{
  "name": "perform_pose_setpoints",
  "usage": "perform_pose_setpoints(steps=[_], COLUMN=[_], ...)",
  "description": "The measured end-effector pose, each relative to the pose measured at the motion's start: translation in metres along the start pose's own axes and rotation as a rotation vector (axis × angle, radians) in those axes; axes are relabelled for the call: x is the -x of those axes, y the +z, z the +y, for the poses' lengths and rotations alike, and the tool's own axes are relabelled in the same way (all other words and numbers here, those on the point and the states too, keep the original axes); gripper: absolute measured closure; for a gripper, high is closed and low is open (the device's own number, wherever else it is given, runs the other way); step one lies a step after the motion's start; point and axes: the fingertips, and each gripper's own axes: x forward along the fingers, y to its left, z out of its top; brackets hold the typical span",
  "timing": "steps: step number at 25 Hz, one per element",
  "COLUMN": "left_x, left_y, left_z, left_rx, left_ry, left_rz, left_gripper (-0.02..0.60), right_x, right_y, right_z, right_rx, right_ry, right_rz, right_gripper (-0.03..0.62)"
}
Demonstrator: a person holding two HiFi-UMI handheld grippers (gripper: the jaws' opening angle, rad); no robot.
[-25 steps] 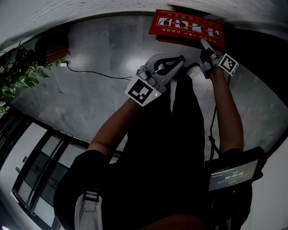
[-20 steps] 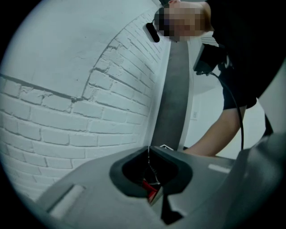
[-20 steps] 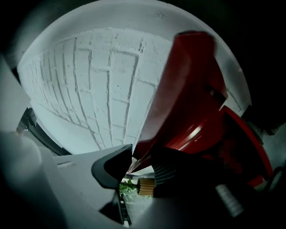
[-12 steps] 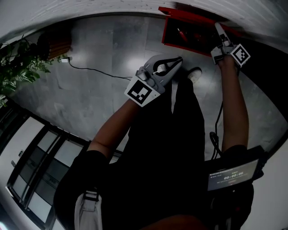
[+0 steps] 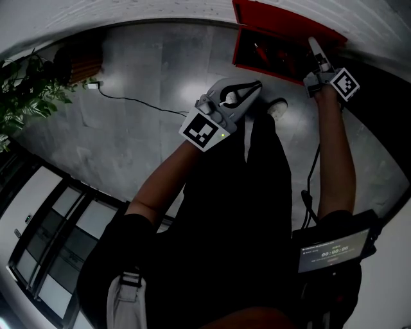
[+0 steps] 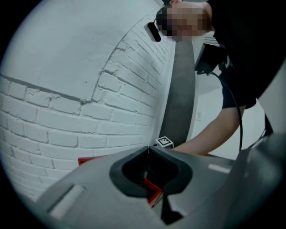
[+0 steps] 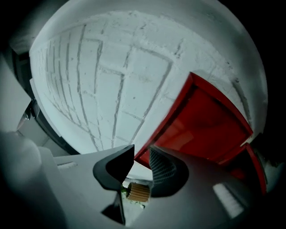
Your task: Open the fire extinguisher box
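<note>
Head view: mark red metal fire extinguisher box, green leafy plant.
red metal fire extinguisher box (image 5: 270,18), head view, upper red edge
green leafy plant (image 5: 26,96), head view, leaves

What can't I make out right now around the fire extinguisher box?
- Box contents: in the head view the inside is small and dark.
- Right claw, closing, with the lid edge showing in its gap: contact can't be told in the right gripper view, because a jaw overlaps the edge.
- Left gripper view: the shut left claw blocks all but red slivers of the box.
</note>
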Motion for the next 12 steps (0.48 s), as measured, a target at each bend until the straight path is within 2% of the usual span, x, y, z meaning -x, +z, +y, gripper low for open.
perform_pose_setpoints(steps=[2, 4, 8, 12], left_x=[0.000, 0.000, 0.007, 0.008], left_y=[0.006, 0.015, 0.042, 0.055], left_z=[-0.002, -0.005, -0.014, -0.028], left_rx=[-0.008, -0.017, -0.041, -0.053], left_ry=[-0.002, -0.006, -0.014, -0.013], left_rz=[-0.004, -0.012, -0.034, -0.035], left_gripper=[0.572, 0.572, 0.572, 0.578], right_x=[0.000, 0.007, 0.027, 0.053], right_y=[-0.005, -0.008, -0.005, -0.016], right_z=[0.027, 0.052, 0.117, 0.177], right_rx=[0.069, 0.151, 0.468, 0.736], right_ry=[0.049, 0.055, 0.017, 0.074], right_rz=[0.038, 0.065, 0.088, 0.099], right_gripper=[0.505, 0.530, 0.585, 0.585])
